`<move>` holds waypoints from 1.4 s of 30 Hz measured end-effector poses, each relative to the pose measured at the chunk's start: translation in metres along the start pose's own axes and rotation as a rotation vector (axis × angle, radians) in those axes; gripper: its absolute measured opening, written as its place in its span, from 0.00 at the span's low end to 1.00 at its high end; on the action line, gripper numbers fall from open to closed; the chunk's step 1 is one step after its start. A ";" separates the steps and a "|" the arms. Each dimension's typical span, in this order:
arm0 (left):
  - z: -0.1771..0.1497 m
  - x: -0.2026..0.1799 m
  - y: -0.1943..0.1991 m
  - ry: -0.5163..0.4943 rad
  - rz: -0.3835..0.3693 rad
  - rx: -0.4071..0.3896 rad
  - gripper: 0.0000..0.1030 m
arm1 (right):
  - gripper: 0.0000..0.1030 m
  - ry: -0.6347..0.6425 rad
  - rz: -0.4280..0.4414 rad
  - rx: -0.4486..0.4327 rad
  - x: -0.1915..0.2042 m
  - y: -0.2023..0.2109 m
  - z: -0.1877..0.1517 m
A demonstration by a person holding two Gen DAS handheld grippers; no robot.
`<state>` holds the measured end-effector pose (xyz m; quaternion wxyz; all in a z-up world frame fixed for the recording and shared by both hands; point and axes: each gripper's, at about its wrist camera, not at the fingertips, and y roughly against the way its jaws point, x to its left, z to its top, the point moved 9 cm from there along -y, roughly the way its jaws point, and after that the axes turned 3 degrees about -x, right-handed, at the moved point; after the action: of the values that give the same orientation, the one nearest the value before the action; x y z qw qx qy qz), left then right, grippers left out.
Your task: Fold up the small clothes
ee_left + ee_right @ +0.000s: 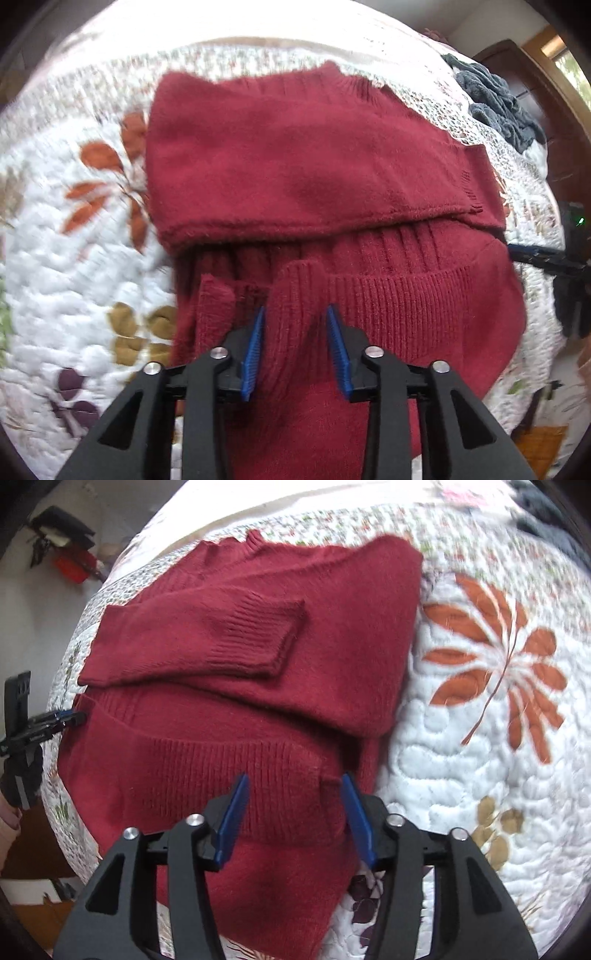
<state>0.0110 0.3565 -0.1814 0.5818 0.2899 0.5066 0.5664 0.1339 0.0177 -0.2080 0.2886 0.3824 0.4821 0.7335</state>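
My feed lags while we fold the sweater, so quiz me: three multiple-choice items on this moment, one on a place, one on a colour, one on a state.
1. Where does the red sweater lie?
A. on a wooden floor
B. on a quilt with leaf prints
C. in a basket

2. What colour are the pads on the gripper fingers?
A. blue
B. yellow
C. white

3. How do the two grippers stand?
A. both shut on bare quilt
B. one open, one out of view
C. both open, each astride a ribbed fold of the sweater

Key: 1 B, the quilt shows white stitching and orange leaves around the sweater. 2 A, the pads are blue in both wrist views. 3 C, the left gripper and the right gripper each show a clear gap with red knit between the fingers.
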 end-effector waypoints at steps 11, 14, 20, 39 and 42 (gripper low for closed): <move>-0.004 0.009 -0.015 0.025 -0.013 0.038 0.41 | 0.38 0.030 0.055 0.116 -0.003 -0.026 -0.009; -0.007 0.011 -0.014 0.020 -0.018 0.044 0.42 | 0.38 0.012 0.080 0.116 -0.002 -0.025 -0.012; -0.004 0.005 -0.024 0.029 -0.037 0.077 0.58 | 0.38 -0.023 0.087 0.111 -0.006 -0.032 -0.010; 0.040 -0.013 0.081 0.046 -0.009 -0.228 0.06 | 0.08 -0.106 0.222 -0.146 0.020 0.073 0.021; 0.071 -0.011 0.097 0.066 0.003 -0.314 0.06 | 0.08 -0.128 0.220 -0.231 0.014 0.095 0.055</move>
<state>0.0423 0.3813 -0.0672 0.6020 0.1773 0.4302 0.6489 0.1671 0.0205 -0.1023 0.2786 0.4433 0.3303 0.7853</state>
